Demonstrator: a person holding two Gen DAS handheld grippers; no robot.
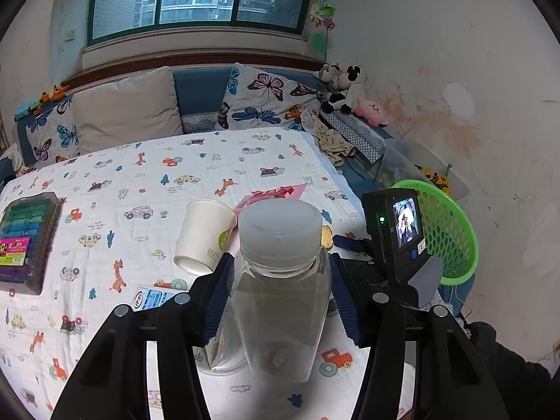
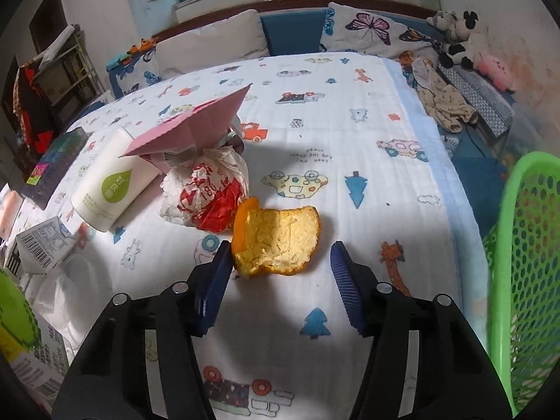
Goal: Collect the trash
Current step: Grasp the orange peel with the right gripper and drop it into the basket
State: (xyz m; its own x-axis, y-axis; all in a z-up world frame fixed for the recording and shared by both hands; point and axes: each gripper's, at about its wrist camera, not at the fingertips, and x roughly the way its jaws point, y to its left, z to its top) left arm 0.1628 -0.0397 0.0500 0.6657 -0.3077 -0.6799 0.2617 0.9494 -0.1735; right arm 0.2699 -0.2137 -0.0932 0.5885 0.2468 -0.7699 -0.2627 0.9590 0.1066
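Note:
My left gripper (image 1: 280,273) is shut on a clear plastic bottle (image 1: 280,315) with a white cap, held upright above the table. My right gripper (image 2: 281,262) is open, its fingers either side of an orange peel (image 2: 280,236) lying on the cloth; the left pad touches its edge. Other trash lies on the table: a tipped white paper cup (image 1: 204,234) (image 2: 112,189), a crumpled red-and-white wrapper (image 2: 206,196), a pink folded carton (image 2: 196,122) (image 1: 273,194). The green mesh basket (image 1: 451,231) (image 2: 525,262) stands off the table's right edge. The right gripper's body (image 1: 399,238) shows in the left view.
The table has a white cartoon-print cloth (image 2: 332,133). A box of coloured pens (image 1: 26,241) lies at the left. A barcoded carton (image 2: 42,245) and a clear lid (image 1: 224,357) lie near the front. A sofa with cushions (image 1: 129,108) and plush toys (image 1: 343,91) stands behind.

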